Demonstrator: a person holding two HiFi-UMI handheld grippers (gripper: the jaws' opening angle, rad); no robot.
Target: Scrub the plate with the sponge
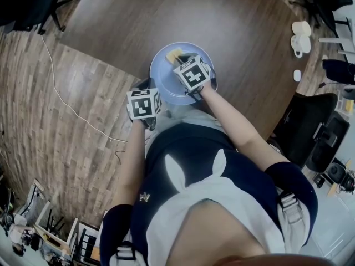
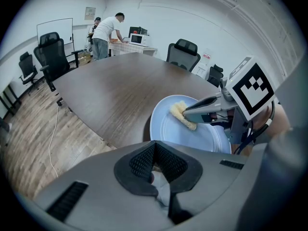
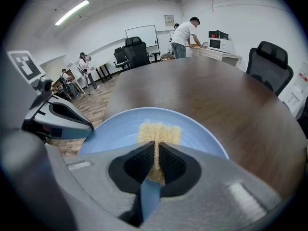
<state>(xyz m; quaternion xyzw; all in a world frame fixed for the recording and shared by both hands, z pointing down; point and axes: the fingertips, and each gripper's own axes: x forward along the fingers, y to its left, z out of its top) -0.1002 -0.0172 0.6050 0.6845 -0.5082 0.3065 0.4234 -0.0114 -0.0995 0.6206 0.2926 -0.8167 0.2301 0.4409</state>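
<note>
Right gripper [image 3: 156, 150] clamped on sponge [image 3: 159, 130], pressed mid-plate [image 3: 108, 131].
Left gripper [image 2: 153, 150] at table [image 1: 166, 15] edge, jaws apparently together; right gripper covers plate centre in head view; mugs [image 1: 301, 36] upper right.

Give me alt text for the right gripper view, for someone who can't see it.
The right hand-held gripper has its jaws shut on a yellow sponge over a pale blue plate on a dark wooden table. The left hand-held gripper shows beside the plate at the view's left; people stand far behind.

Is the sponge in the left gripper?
No, the sponge is clamped between the right gripper's jaws, at the plate.
</note>
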